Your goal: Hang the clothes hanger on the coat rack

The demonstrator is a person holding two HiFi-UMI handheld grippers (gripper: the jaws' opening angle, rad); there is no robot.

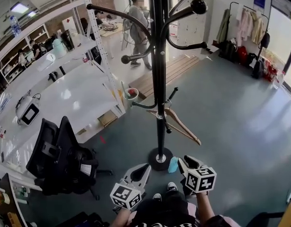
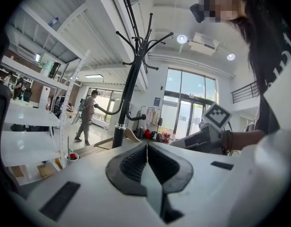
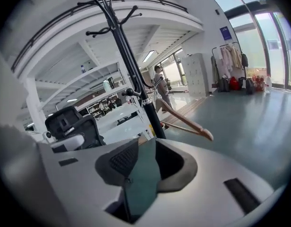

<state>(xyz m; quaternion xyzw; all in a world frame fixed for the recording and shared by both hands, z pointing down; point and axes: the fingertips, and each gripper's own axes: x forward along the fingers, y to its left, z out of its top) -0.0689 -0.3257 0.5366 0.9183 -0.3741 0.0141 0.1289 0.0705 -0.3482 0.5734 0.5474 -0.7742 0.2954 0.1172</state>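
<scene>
The black coat rack stands on a round base straight ahead of me, also in the left gripper view and the right gripper view. A wooden clothes hanger hangs from one of its low hooks, tilted down to the right. My right gripper is near the base, below the hanger and apart from it; it is open with nothing between the jaws. My left gripper is beside it to the left, with its pads together and empty.
A black office chair stands at the left by white shelving. A person stands behind the rack near a low wooden platform. A clothes rail with garments is at the far right. A small light-blue thing lies by the base.
</scene>
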